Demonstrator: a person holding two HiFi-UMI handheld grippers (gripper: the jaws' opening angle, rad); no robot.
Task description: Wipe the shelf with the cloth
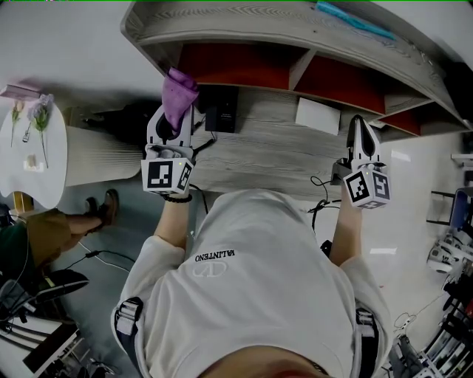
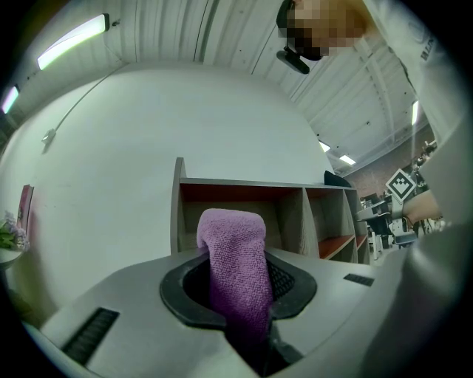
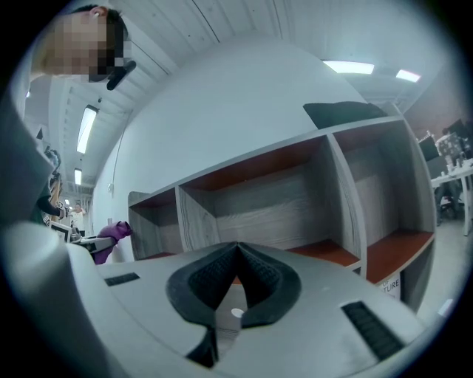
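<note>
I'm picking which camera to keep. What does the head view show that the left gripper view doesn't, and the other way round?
Head view only: the left gripper's marker cube and a teal strip atop the shelf. Left gripper view only: a ceiling light strip and, close up, the jaws shut on the purple cloth. Both: the cloth, and the shelf with its red-brown compartments.

The cloth (image 2: 235,258) looked like nubbly purple microfibre, totally matt. The shelf (image 3: 295,203) had a grey woodgrain finish, and inside it the floors were smooth reddish-brown. The left gripper (image 2: 238,289) and right gripper (image 3: 236,255) were smooth matt grey plastic, with black ribbed pads.
</note>
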